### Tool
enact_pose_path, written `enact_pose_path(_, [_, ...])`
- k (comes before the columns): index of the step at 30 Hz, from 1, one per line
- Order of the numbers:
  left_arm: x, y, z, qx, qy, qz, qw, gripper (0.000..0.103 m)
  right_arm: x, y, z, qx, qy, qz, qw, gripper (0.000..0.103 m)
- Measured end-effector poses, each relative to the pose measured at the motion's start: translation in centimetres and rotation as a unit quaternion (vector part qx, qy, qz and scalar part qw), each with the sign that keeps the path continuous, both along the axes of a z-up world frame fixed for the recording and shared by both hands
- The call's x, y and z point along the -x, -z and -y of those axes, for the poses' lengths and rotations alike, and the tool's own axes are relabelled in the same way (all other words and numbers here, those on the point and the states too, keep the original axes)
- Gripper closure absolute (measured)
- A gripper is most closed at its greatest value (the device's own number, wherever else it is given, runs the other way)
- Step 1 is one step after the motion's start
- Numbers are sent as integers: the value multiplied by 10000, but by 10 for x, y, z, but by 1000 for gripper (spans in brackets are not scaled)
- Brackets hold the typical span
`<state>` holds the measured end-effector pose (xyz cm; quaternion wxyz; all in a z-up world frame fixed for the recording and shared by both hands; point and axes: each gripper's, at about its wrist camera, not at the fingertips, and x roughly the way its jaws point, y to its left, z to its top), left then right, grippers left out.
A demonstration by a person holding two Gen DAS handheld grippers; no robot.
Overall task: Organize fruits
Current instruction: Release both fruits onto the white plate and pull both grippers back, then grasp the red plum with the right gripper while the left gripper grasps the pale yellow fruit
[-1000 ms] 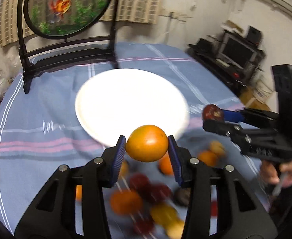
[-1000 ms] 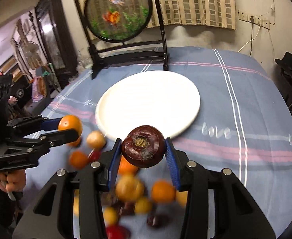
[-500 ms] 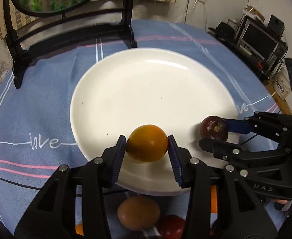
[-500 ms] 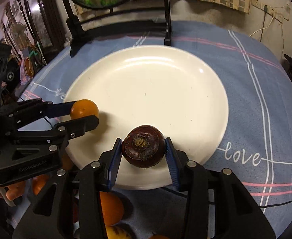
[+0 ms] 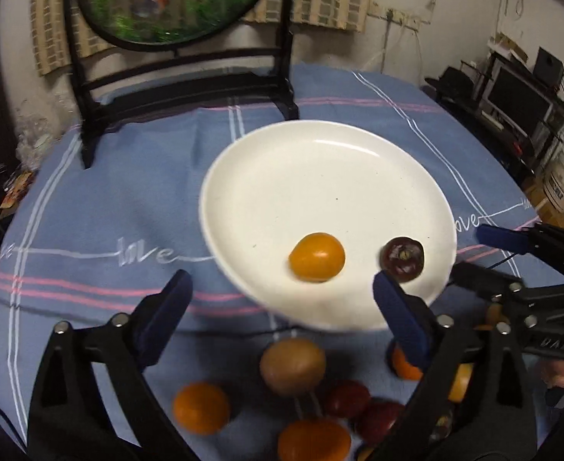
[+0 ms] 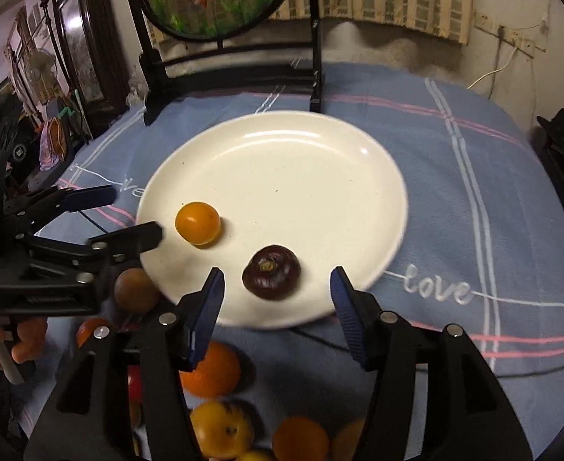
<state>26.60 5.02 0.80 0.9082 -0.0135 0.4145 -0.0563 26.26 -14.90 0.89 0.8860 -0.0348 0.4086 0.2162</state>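
A white plate (image 5: pixel 320 176) (image 6: pixel 282 161) lies on the blue tablecloth. An orange fruit (image 5: pixel 317 256) (image 6: pixel 197 223) and a dark purple fruit (image 5: pixel 402 259) (image 6: pixel 271 272) rest on its near part, a little apart. My left gripper (image 5: pixel 282 307) is open and empty, just short of the plate's near rim; it also shows in the right wrist view (image 6: pixel 128 215). My right gripper (image 6: pixel 277 303) is open and empty, its jaws on either side of the purple fruit but pulled back from it; it also shows in the left wrist view (image 5: pixel 485 253).
Several loose fruits lie on the cloth in front of the plate: a brownish one (image 5: pixel 292 365), oranges (image 5: pixel 201 407) (image 6: pixel 212 368) and dark red ones (image 5: pixel 362 407). A black stand with a round fish picture (image 5: pixel 174 0) stands behind the plate. A thin black cable (image 6: pixel 397 353) runs across the cloth.
Both grippers opened and let go of their fruits onto the plate, then drew back toward me. The orange and purple fruits now rest on the plate.
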Motion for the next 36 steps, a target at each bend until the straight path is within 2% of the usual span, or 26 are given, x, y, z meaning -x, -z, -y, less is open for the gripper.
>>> enact_pose_path(5, [66, -8, -9, 288, -55, 226, 9993, 3, 53, -1, 36, -161, 423, 408, 9981, 37])
enact_pose_path(9, [127, 5, -4, 379, 124, 214, 9990, 3, 100, 18, 58, -399, 606, 164, 9972, 37])
enact_pose_path(11, [157, 12, 3, 370, 169, 249, 9989, 3, 126, 25, 63, -561, 511, 41, 9971, 37])
enact_pose_path(15, [196, 33, 19, 381, 226, 187, 9988, 3, 171, 27, 53, -559, 100, 258, 9981, 37])
enact_pose_path(20, [209, 50, 30, 195, 349, 115, 9991, 3, 179, 37, 31, -97, -108, 374, 9992, 37])
enact_pose_path(23, [213, 47, 29, 230, 350, 294, 9987, 3, 175, 47, 26, -105, -204, 228, 9995, 37])
enact_pose_path(27, [212, 48, 29, 293, 439, 242, 9983, 3, 175, 57, 14, 79, -323, 127, 9994, 37])
enact_pose_path(36, [209, 49, 28, 386, 454, 157, 9981, 3, 167, 62, 10, 17, -320, -90, 9994, 37])
